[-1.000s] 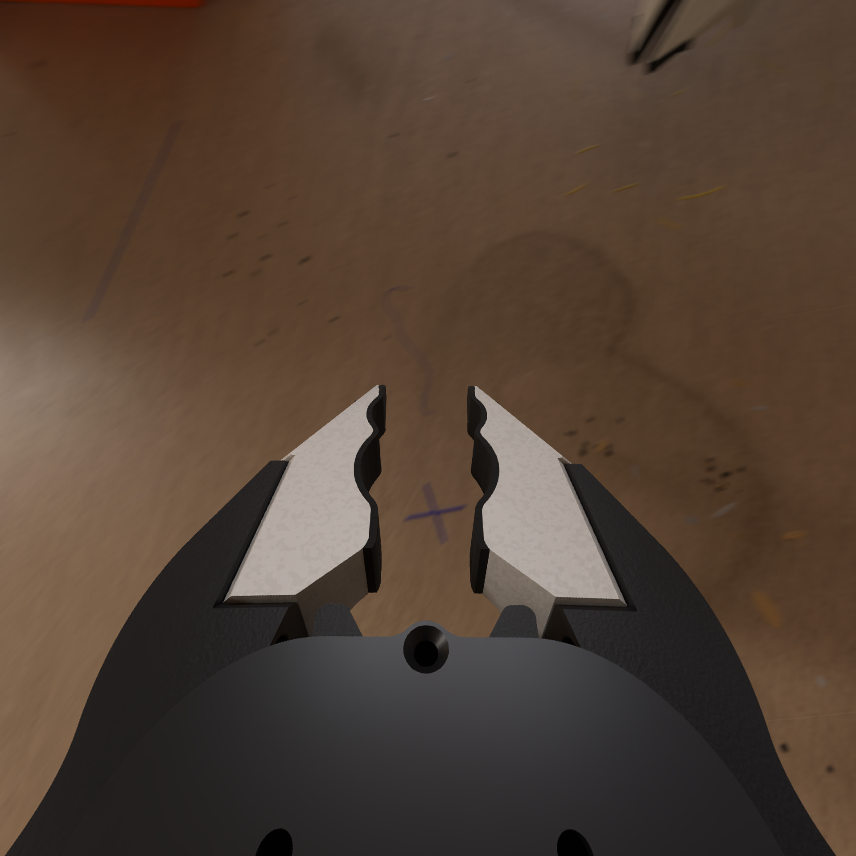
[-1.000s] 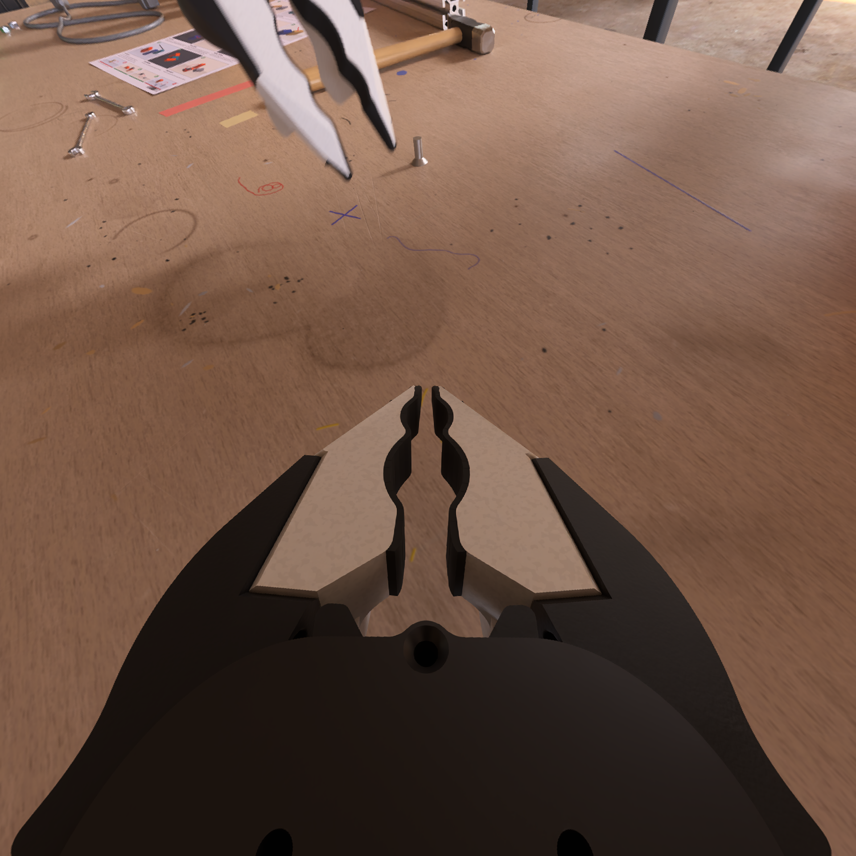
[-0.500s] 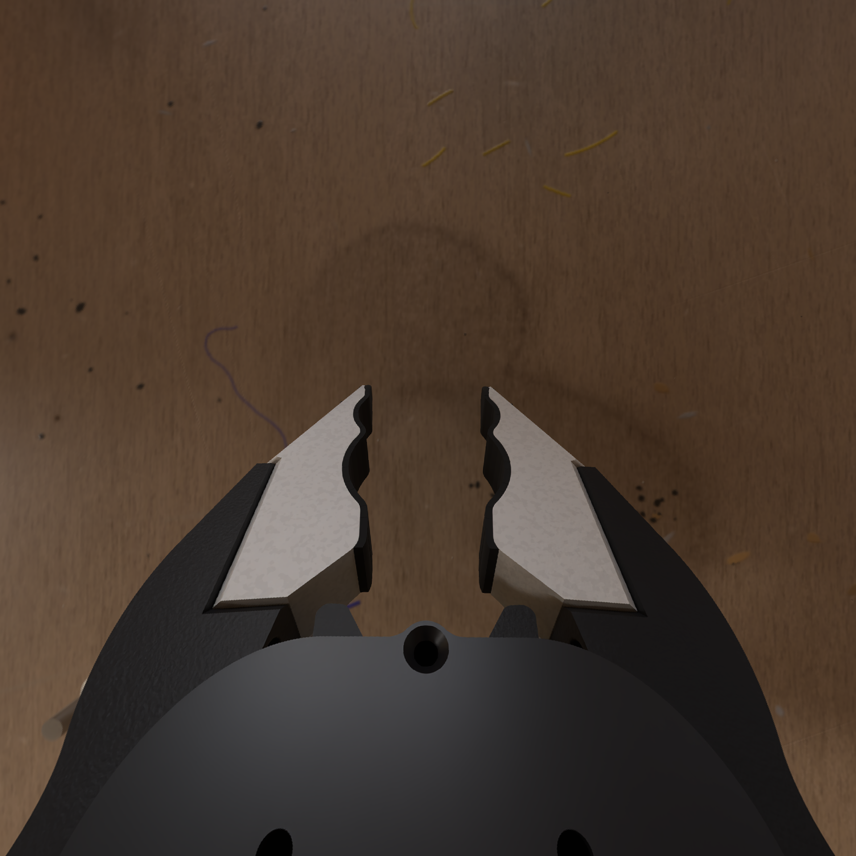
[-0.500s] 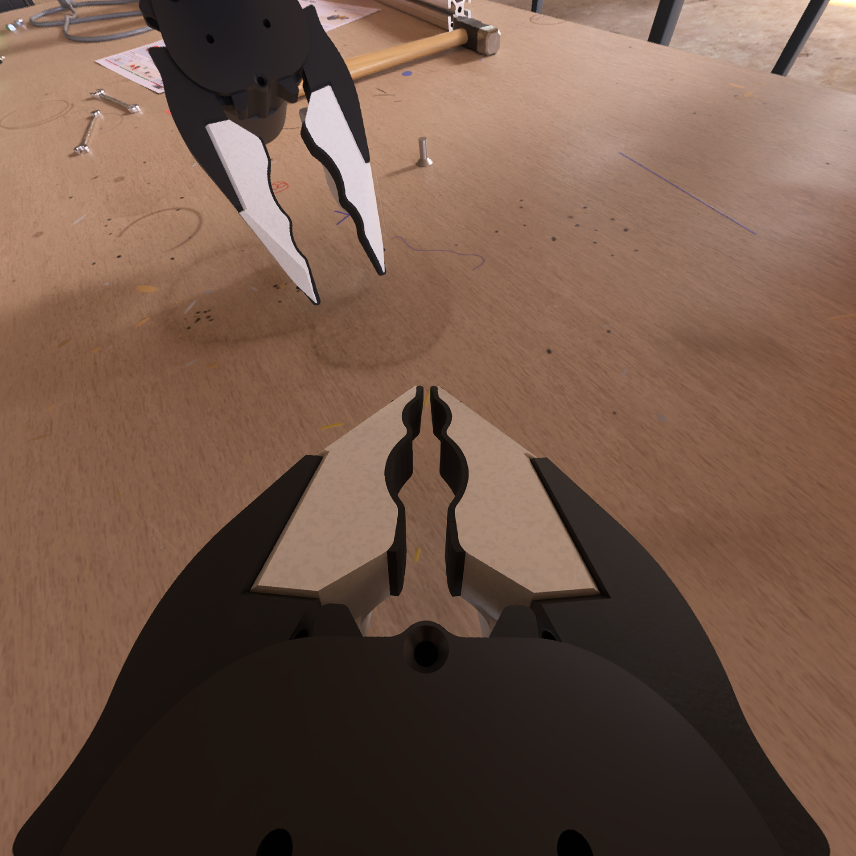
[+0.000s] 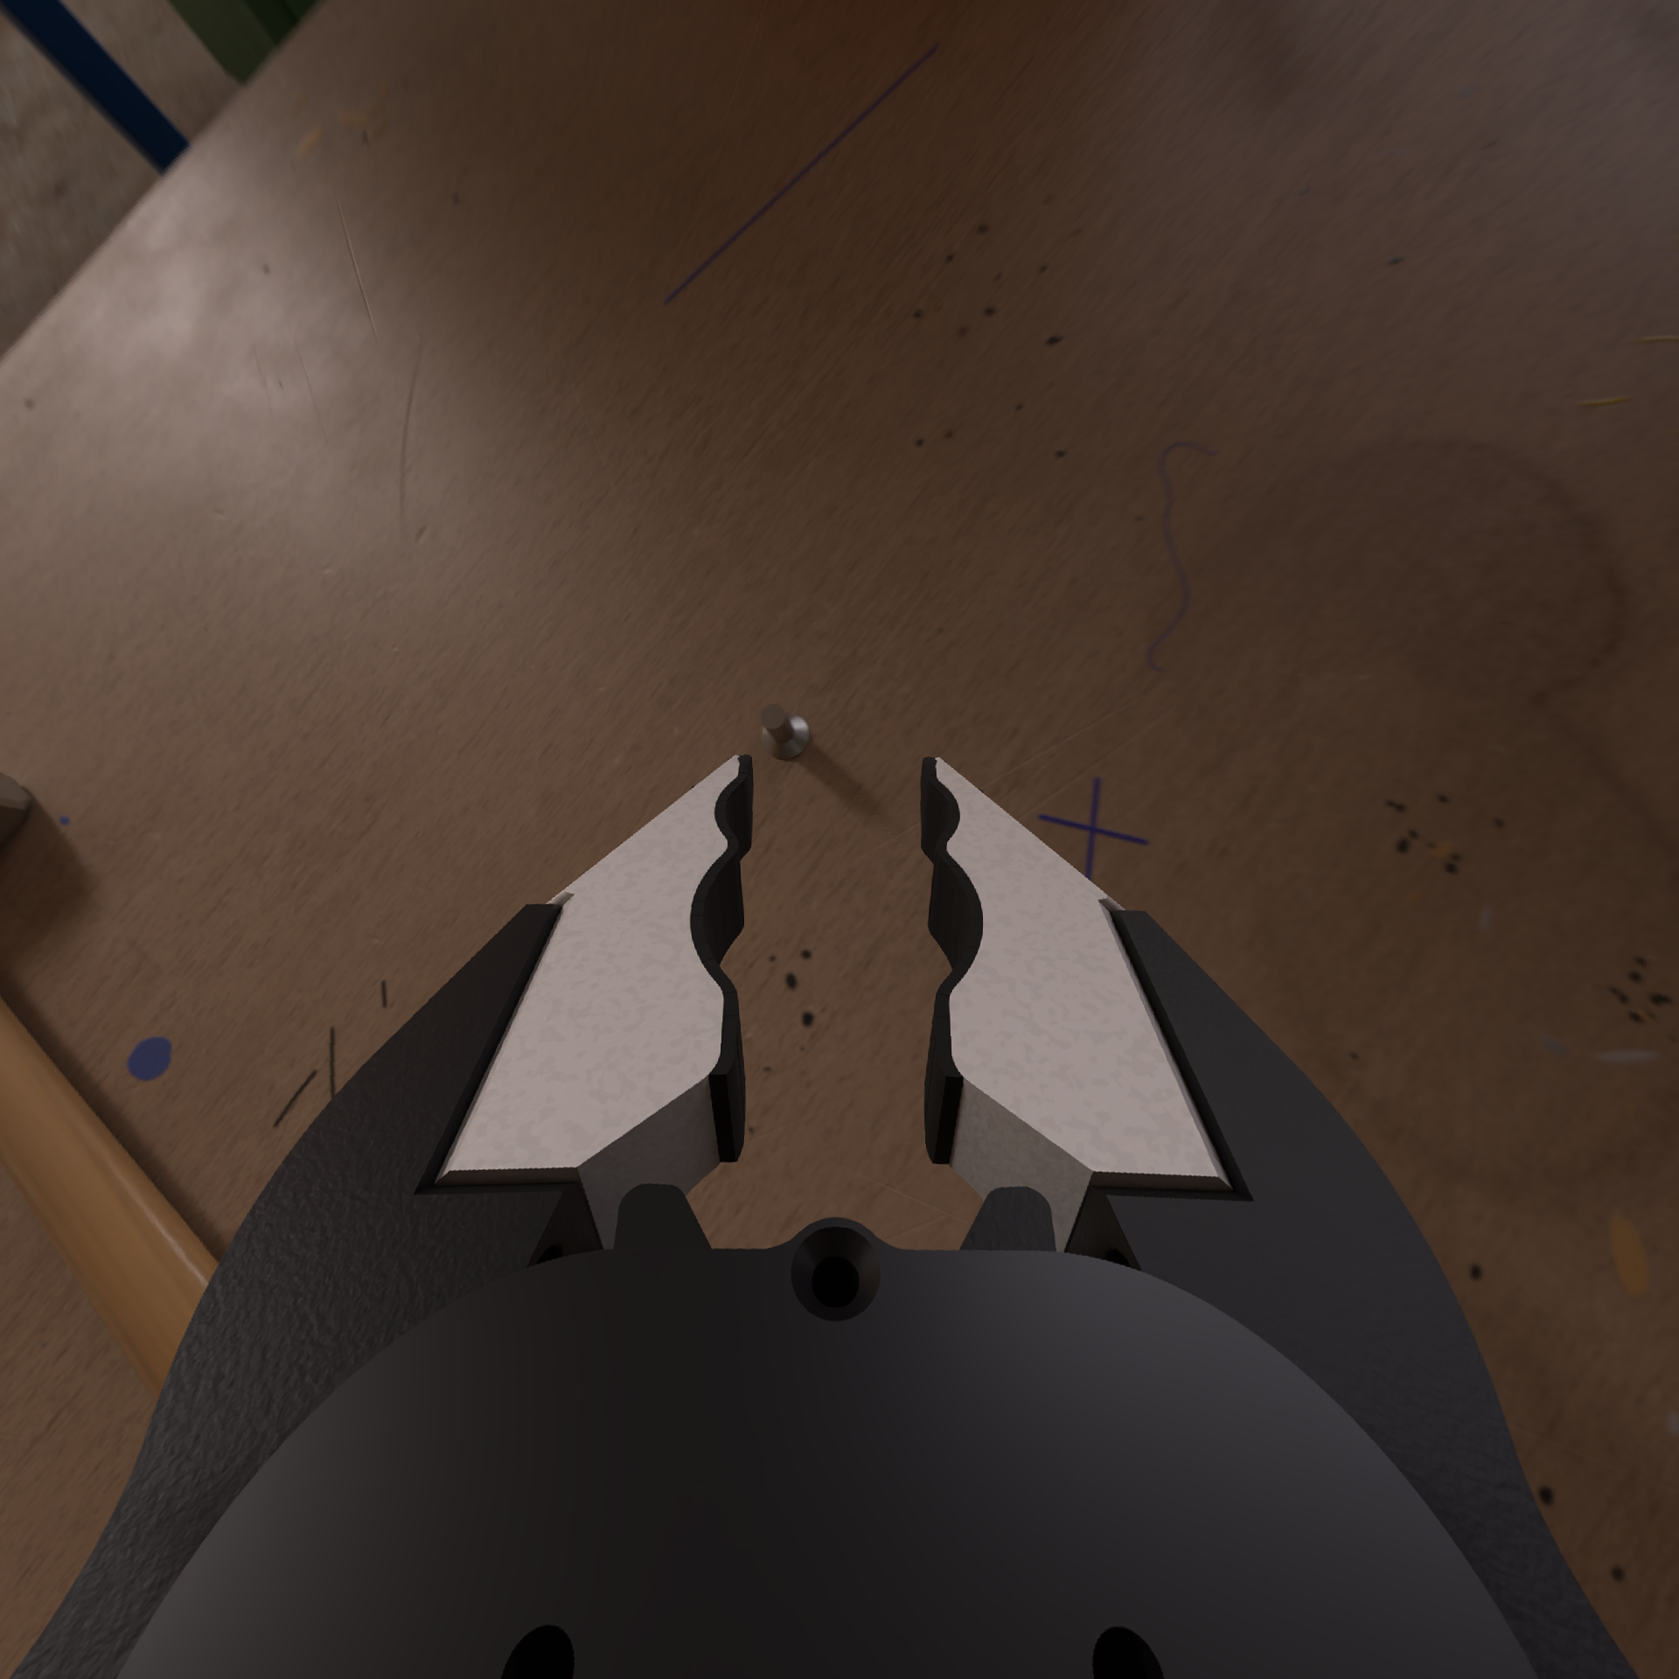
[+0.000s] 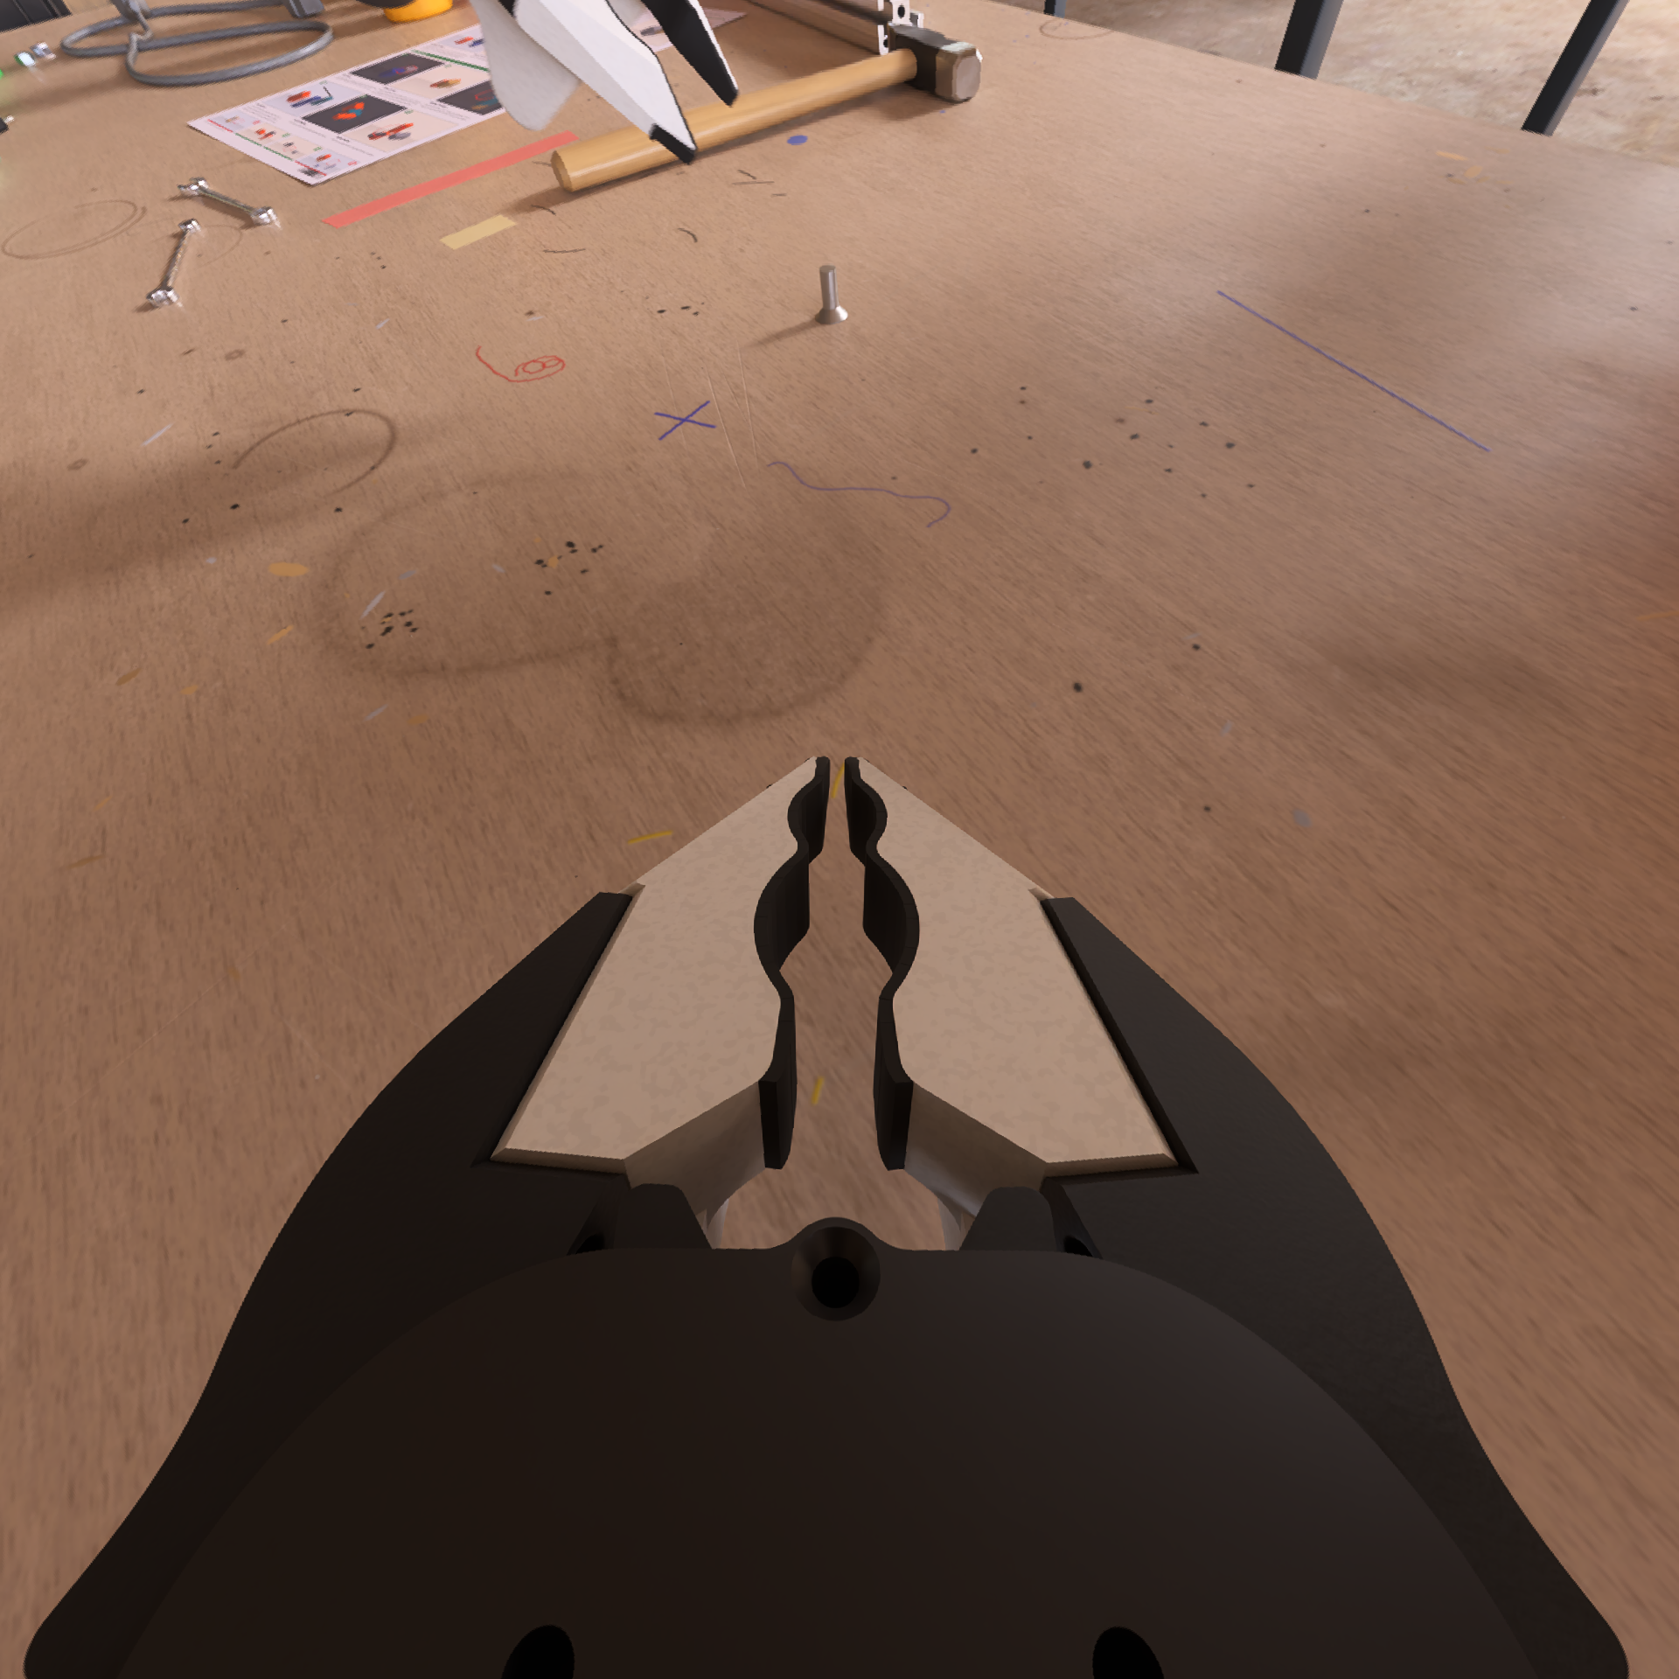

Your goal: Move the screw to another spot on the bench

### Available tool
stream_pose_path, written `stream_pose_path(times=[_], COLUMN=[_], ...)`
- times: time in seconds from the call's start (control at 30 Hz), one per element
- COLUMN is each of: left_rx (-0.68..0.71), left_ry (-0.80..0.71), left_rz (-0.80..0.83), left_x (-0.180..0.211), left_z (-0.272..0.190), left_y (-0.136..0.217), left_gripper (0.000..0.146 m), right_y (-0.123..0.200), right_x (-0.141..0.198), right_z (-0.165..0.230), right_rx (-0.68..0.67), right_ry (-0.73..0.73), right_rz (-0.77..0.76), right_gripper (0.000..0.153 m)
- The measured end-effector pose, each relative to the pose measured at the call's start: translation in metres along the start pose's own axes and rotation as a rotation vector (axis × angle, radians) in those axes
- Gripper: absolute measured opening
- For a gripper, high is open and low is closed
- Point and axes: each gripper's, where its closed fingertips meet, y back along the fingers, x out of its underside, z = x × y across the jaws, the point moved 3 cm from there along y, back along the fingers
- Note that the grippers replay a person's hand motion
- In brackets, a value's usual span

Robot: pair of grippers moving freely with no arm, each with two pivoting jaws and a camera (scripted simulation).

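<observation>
Left wrist view: the screw (image 5: pixel 785 730) is a short silver thing standing on its flat head, shank up, on the bench (image 5: pixel 545 454), just past the left gripper (image 5: pixel 836 763) tips and a bit left of centre. Fingers are spread wide, nothing between them. A blue X (image 5: pixel 1093 829) sits just right of the tips, and a hammer (image 5: pixel 82 1172) handle runs along the near left. Half a second ago this view only showed bare stained wood with no screw ahead, so the gripper has swung over to it.

Right wrist view: the right gripper (image 6: pixel 835 761) is nearly pressed together, empty, low over the bench, same as before. The screw (image 6: pixel 829 295) stands far ahead, near the hammer (image 6: pixel 763 109). The left gripper (image 6: pixel 686 118) has moved back to the far top edge, above the hammer.
</observation>
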Motion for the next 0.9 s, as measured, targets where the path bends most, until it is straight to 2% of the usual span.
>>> stream_pose_path(times=[0.1, 0.2, 0.33, 0.53, 0.7, 0.9], left_rx=[0.001, 0.019, 0.062, 0.040, 0.055, 0.014], left_ry=[0.012, 0.087, 0.116, 0.079, 0.011, -0.051], left_rz=[0.065, 0.134, 0.200, 0.232, 0.233, 0.213], left_x=[0.003, 0.006, 0.014, 0.019, 0.018, 0.016], left_z=[0.009, 0.020, 0.023, 0.025, 0.021, 0.023], left_y=[-0.025, -0.052, -0.071, -0.075, -0.076, -0.070], left_gripper=[0.034, 0.030, 0.029, 0.022, 0.008, 0.008], right_y=[0.000, 0.000, 0.001, 0.000, 0.000, 0.000], right_x=[0.000, 0.000, -0.001, 0.000, 0.000, 0.000], right_z=[-0.001, -0.002, -0.002, 0.001, 0.001, 0.001], right_rx=[-0.003, -0.001, 0.000, -0.002, -0.001, -0.001], right_ry=[-0.011, -0.016, -0.015, 0.003, 0.008, 0.003], right_rz=[0.005, -0.002, -0.009, 0.000, 0.004, -0.002], right_gripper=[0.003, 0.003, 0.003, 0.003, 0.002, 0.002])
